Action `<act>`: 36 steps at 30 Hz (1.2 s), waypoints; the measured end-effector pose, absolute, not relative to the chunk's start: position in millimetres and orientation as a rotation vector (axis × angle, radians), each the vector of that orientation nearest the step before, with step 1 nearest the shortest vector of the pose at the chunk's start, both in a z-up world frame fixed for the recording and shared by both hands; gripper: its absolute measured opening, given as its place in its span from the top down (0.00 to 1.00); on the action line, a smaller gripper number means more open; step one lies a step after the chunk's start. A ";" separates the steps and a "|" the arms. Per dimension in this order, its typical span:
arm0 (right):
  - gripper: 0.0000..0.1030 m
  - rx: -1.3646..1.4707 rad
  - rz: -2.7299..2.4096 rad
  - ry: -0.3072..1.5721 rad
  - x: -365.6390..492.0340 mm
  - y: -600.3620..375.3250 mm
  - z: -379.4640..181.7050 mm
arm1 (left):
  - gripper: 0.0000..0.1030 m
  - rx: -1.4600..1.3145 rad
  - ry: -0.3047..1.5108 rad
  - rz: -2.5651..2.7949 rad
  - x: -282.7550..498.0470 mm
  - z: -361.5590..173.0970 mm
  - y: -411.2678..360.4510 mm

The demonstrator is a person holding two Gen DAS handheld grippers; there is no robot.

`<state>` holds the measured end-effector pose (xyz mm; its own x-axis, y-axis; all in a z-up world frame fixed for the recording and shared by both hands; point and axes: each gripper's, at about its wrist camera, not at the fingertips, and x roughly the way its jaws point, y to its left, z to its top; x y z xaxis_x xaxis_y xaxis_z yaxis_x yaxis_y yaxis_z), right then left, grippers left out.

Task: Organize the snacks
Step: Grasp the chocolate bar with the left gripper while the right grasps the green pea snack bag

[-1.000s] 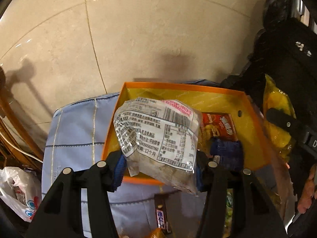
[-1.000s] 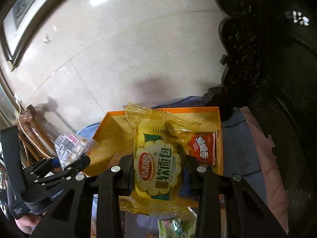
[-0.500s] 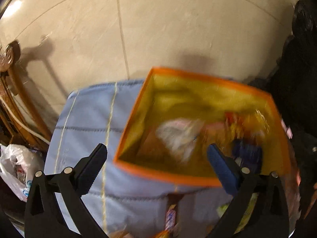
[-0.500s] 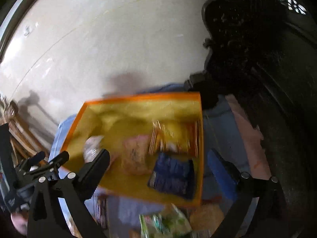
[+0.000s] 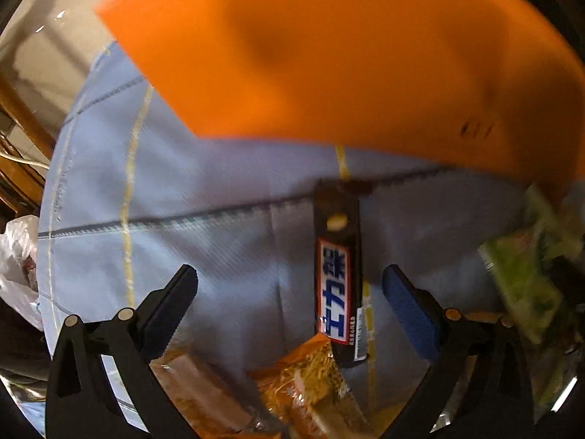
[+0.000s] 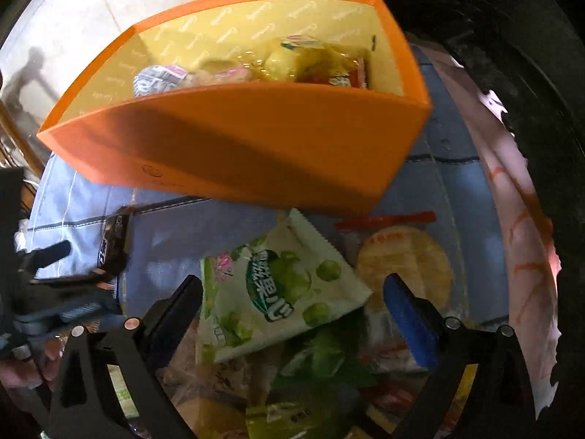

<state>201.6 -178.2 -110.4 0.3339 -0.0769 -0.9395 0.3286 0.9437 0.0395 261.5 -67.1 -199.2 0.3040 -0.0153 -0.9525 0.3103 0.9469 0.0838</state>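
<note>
An orange box (image 6: pixel 256 146) with a yellow lining stands on a light blue cloth (image 5: pixel 182 190) and holds several snack packs, among them a yellow bread pack (image 6: pixel 289 58) and a clear printed bag (image 6: pixel 161 77). My left gripper (image 5: pixel 289 292) is open, low over the cloth, with a dark chocolate bar (image 5: pixel 338 278) lying between its fingers, untouched. The box's orange wall (image 5: pixel 329 55) fills the top of that view. My right gripper (image 6: pixel 292 300) is open above a white and green candy bag (image 6: pixel 281 289) and a round cracker pack (image 6: pixel 406 263).
More wrapped snacks (image 5: pixel 310 376) lie heaped at the near edge of the cloth. A white plastic bag (image 5: pixel 18 267) sits at the left. Pale floor tiles (image 6: pixel 73 18) lie beyond the box, and a dark chair (image 6: pixel 512 55) stands at the right.
Both grippers let go of their packs, which now lie in the box, opened wide, and dropped down towards the loose snacks in front of the box.
</note>
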 end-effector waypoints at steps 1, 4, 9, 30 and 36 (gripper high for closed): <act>0.03 0.241 -0.269 1.200 200.7 -178.4 -110.0 | 0.04 0.236 1.234 -0.244 260.4 -199.8 -65.1; 0.03 0.250 -0.280 1.198 195.9 -181.4 -109.8 | 0.09 0.197 1.230 -0.263 262.8 -202.8 -64.6; 0.03 0.274 -0.299 1.212 191.6 -189.9 -112.4 | 0.79 0.272 1.169 -0.384 247.9 -192.5 -86.2; 0.03 0.174 -0.172 1.302 221.8 -170.4 -159.2 | 0.84 -0.004 1.254 -0.445 235.0 -181.4 -4.4; 0.36 0.241 -0.176 1.233 205.8 -173.8 -147.9 | 0.84 -0.009 1.260 -0.441 240.0 -175.0 3.2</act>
<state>205.8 -173.8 -147.9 0.3228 -0.0026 -0.9465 0.2625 0.9610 0.0869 240.0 3.2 -175.0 0.2337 -0.3260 -0.9160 0.3162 0.9164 -0.2454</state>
